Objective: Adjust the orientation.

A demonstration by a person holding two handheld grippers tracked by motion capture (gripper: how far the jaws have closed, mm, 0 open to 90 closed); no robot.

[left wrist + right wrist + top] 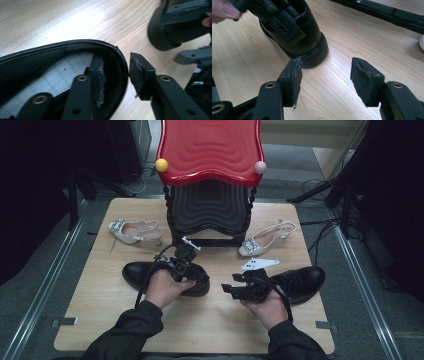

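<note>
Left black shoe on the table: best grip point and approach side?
Grip the left black shoe by its heel collar, coming from above and behind. That rim is thin, stiff and faces upward around the open mouth, so one jaw can go inside and one outside. The left gripper stands that way, jaws open astride the rim. The rounded toe would likely slip.

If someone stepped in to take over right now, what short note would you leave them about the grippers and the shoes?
Left gripper: jaws straddle the heel rim of the left black shoe, one inside, one outside with a gap; not pressing.
Right gripper: open over bare table, holding nothing, beside the right black shoe.
Two pale heeled sandals lie either side of the red-topped rack.
Done: both black shoes stand on the table.
Left: probably placing the shoes on the rack; none is there yet.
</note>
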